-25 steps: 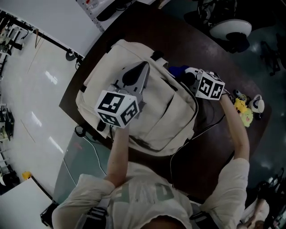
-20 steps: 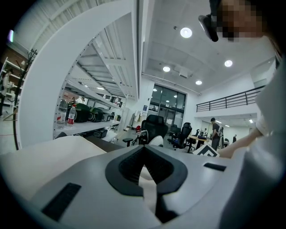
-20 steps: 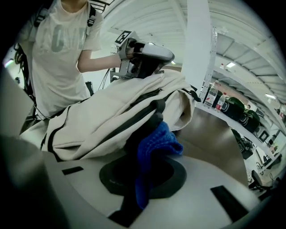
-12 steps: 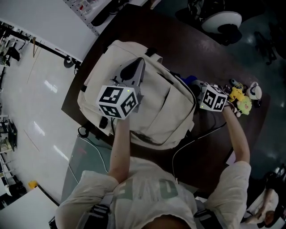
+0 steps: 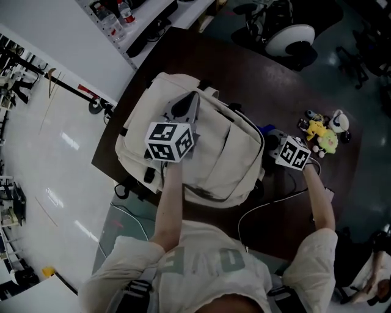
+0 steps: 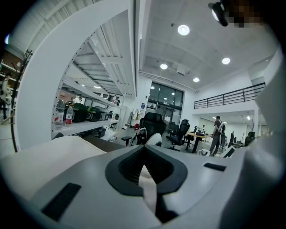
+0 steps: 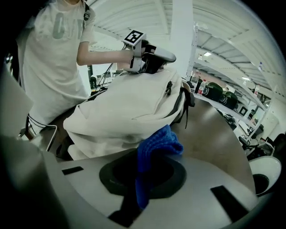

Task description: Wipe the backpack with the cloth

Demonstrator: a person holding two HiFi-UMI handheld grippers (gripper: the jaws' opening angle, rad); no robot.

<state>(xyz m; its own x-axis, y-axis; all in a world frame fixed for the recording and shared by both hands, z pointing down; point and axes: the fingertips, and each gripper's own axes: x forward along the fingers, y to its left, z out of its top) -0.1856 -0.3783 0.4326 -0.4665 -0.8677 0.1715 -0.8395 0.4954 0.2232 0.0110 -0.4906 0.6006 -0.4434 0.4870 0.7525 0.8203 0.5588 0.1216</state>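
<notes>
Backpack point(image 5: 211, 156) and cloth point(image 5: 266, 130) sit close together on a dark brown surface point(image 5: 293, 92), with the cream backpack lying flat across the surface's left half, its zipped front pocket facing up. The left claw point(image 5: 193, 98) rests on top of the bag near its upper end, and its marker cube is just behind it over the bag's middle. In the left gripper view its jaws are drawn together on a narrow pale strip of material, the same cream as the backpack. The right claw point(image 5: 272, 139) is low beside the bag's right edge, and in the right gripper view its jaws are clamped on the blue knitted cloth, which bunches up past the tips and trails down between them. From there the cloth hangs just in front of the bag's lower side, though I cannot tell whether the two touch. Beyond the right claw, a cluster of small plush toys point(image 5: 322, 131), one of them yellow, lies near the surface's far right edge, well apart from the bag. A thin black cable point(image 5: 264, 205) curls over the surface between the bag and the person's right forearm. A white round chair base point(image 5: 290, 40) stands on the floor past the far edge, and a shelf with bottles point(image 5: 116, 12) runs along the wall at upper left.
</notes>
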